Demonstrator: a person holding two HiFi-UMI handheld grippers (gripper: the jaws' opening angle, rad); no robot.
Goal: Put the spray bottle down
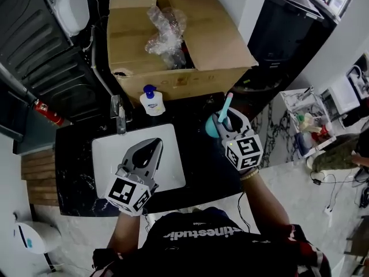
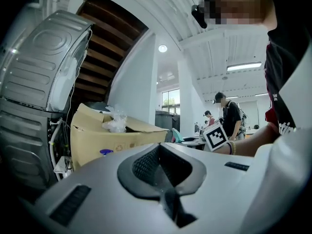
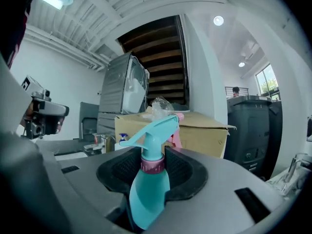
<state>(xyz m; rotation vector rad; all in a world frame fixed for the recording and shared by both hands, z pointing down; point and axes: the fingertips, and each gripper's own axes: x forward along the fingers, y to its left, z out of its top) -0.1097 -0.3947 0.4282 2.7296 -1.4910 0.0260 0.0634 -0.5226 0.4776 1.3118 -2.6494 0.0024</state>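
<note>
The black stone worktop point(image 1: 202, 154) lies below: the right gripper point(image 1: 222, 120), clamping the teal plastic spray bottle point(image 3: 148, 189), should lower it upright before releasing. The left gripper point(image 1: 153, 148) is closed and empty.

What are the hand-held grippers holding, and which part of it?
The right hand-held gripper holds the teal spray bottle by its upper body, at the pink collar. The left hand-held gripper holds nothing.
</note>
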